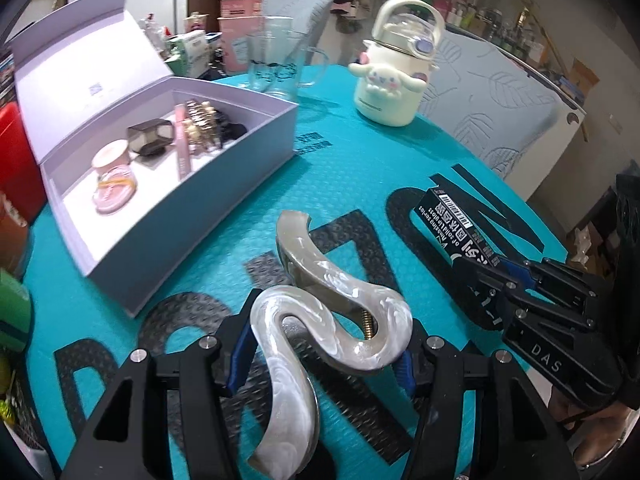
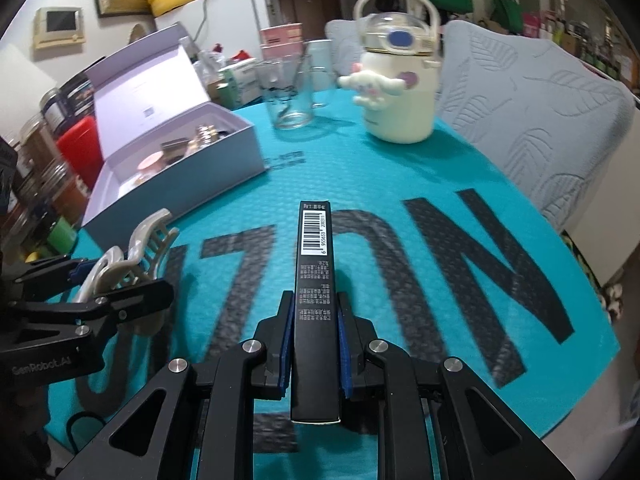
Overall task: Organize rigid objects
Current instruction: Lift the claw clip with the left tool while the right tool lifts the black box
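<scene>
My left gripper (image 1: 320, 354) is shut on a pearly white wavy hair claw clip (image 1: 320, 300) and holds it over the teal mat; the clip also shows at the left of the right wrist view (image 2: 132, 256). My right gripper (image 2: 314, 344) is shut on a slim black carton with a barcode (image 2: 314, 264), pointing forward; the carton also shows in the left wrist view (image 1: 452, 220). An open lavender box (image 1: 224, 152) lies at the left with a pink jar (image 1: 114, 182), a dark case and hair clips inside. The box also shows in the right wrist view (image 2: 188, 168).
A clear glass cup (image 1: 276, 64) and a white cartoon-dog bottle (image 1: 394, 76) stand at the mat's far side. Red and green containers crowd the left edge (image 1: 16, 160). A grey quilted cover (image 2: 540, 120) lies to the right of the teal mat (image 2: 400, 184).
</scene>
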A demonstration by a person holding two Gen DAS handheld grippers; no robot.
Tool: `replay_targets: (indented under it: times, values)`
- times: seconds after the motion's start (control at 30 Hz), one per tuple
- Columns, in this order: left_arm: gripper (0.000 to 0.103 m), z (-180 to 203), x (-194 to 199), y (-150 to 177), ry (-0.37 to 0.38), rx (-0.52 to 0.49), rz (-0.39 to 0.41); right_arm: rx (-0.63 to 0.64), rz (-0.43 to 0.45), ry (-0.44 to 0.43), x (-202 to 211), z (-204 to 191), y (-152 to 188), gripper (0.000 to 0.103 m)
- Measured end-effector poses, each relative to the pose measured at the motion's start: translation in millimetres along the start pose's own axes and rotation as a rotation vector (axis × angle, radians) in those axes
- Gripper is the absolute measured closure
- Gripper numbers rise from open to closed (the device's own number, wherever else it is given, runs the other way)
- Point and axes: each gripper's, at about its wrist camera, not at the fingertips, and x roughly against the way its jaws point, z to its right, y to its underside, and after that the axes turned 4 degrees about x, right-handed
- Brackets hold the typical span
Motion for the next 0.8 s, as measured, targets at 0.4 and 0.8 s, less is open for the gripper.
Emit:
replay_targets:
  times: [0.4, 0.8]
  values:
    - [0.047, -31.1, 31.7, 14.4, -0.061, 0.068, 0.052, 0.115, 0.015, -0.112, 1.8, -51.2, -10.3, 0.084]
    - [0.047, -56.2, 57.3, 11.9, -0.096, 0.132, 0.099, 0.166, 0.020, -0.230, -0.9, -86.6, -17.4, 0.085]
